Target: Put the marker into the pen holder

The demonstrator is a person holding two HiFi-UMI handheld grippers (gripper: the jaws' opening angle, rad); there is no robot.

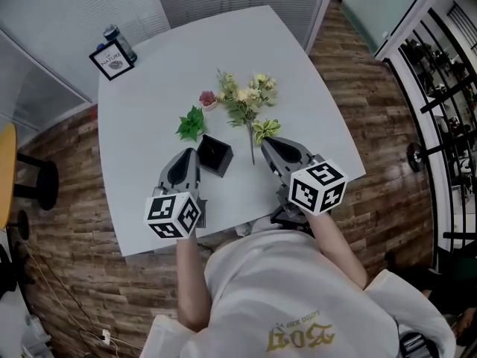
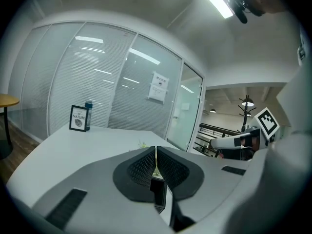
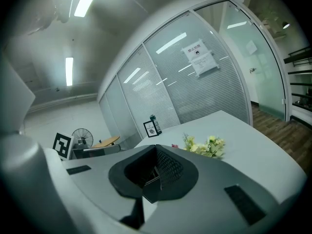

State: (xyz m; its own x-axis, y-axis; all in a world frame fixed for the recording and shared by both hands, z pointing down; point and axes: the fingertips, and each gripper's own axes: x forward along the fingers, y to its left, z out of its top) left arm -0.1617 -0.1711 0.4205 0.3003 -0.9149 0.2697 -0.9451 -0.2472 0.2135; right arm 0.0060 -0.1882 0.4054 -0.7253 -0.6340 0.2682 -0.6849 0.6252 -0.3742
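The black square pen holder point(image 1: 215, 155) stands open-topped on the white table point(image 1: 149, 125), near its front edge. My left gripper point(image 1: 188, 155) hovers just left of the holder, its jaws pressed together with nothing between them point(image 2: 156, 151). To the right of the holder is my right gripper point(image 1: 267, 142), close to a flower stem; its jaws are also together and empty point(image 3: 156, 148). No marker shows in any view.
A bunch of pale artificial flowers point(image 1: 247, 99) lies mid-table, with green leaves point(image 1: 191, 124) and a small pink plant point(image 1: 208, 98) to its left. A framed sign point(image 1: 112, 60) and a bottle point(image 1: 119, 42) stand at the far left corner. Glass partitions surround the table.
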